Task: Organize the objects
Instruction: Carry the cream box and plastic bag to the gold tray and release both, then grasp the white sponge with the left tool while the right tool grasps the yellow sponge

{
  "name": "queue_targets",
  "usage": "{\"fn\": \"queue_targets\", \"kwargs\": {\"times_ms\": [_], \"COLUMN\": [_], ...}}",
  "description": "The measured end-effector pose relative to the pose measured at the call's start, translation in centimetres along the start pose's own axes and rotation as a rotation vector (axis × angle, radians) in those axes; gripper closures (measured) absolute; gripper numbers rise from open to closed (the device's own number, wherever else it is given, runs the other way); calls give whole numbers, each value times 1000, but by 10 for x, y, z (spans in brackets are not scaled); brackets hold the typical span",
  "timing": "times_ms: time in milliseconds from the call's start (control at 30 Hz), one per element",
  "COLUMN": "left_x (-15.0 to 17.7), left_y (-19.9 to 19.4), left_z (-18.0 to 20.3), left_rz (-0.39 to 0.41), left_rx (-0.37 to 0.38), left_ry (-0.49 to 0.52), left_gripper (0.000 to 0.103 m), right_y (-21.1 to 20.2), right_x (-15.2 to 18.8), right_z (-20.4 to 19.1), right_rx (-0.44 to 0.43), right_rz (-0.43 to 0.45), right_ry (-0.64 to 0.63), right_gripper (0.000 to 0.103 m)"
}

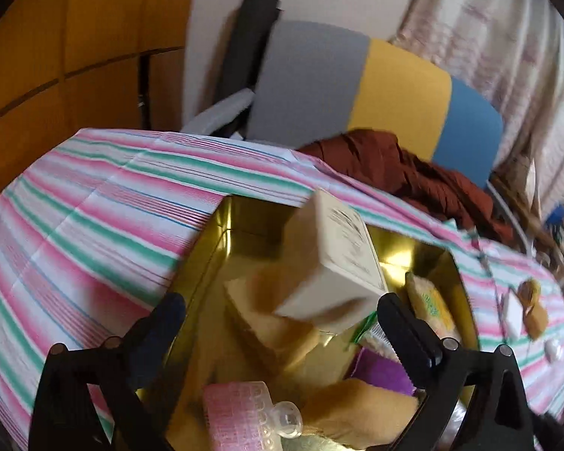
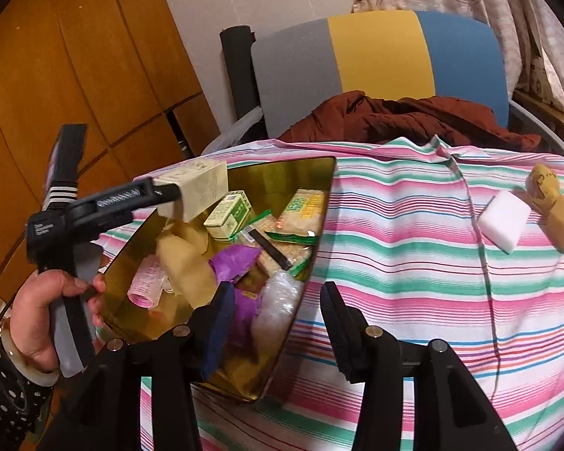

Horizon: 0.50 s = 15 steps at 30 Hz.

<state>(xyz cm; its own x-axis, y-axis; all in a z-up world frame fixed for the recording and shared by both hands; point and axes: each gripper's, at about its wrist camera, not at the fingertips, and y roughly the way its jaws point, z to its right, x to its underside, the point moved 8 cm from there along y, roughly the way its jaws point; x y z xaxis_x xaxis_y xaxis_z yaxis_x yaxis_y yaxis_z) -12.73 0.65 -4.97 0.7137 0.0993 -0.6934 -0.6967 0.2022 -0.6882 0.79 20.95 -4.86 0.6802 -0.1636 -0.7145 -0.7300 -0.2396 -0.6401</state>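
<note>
A shallow gold metal tin (image 2: 321, 173) sits on a table covered by a pink, green and white striped cloth (image 2: 413, 263), its near corner close to the table edge. To its right the cloth lies mostly bare, with only a white foam block (image 2: 504, 220) and a tan paper-wrapped packet (image 2: 552, 206) lying just beside each other near the far right edge, and a thin cord (image 2: 485, 263) running across the stripes. Behind the table stands a chair with a grey, yellow and blue back (image 2: 379, 56), and a rust-brown jacket (image 2: 394, 116) is heaped on it.

The left gripper (image 1: 282, 310) hangs over the tin with its fingers spread wide. A cream cardboard box (image 1: 334, 259) is tilted between them above the tin's contents; its lower corner is close to the right finger (image 1: 406, 329), the left finger well apart from it.

The right wrist view shows what the left cannot: the person's hand (image 2: 49, 312) around the left gripper's handle, and the full spread of packets in the tin, among them a green-and-cream carton (image 2: 229, 214), purple wrapping (image 2: 233, 263) and a pink roll (image 2: 144, 282). There the box seems to touch one finger; whether it is gripped cannot be told. The right gripper (image 2: 274, 319) hovers at the tin's near edge, half open and empty.
</note>
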Motion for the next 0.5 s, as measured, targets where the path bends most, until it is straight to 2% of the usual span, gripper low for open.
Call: {"fn": "queue_targets", "kwargs": {"times_ms": [167, 267, 367, 500], "left_x": [4, 6, 8, 15], "left_y": [-23, -34, -39, -46], "left_z": [-1, 9, 27, 65], "left_rz": [53, 72, 81, 77], "left_rx": [-4, 21, 67, 137], "left_ry": [-73, -86, -77, -17], "left_gripper": [0, 0, 0, 0], "right_y": [-7, -14, -20, -31], "right_x": [-3, -5, -5, -1], "right_z": [15, 29, 48, 80], "right_rx": [16, 35, 64, 106], "right_rz": [18, 33, 47, 62], "right_ry": [28, 48, 77, 142], "right_gripper": [55, 55, 55, 55]}}
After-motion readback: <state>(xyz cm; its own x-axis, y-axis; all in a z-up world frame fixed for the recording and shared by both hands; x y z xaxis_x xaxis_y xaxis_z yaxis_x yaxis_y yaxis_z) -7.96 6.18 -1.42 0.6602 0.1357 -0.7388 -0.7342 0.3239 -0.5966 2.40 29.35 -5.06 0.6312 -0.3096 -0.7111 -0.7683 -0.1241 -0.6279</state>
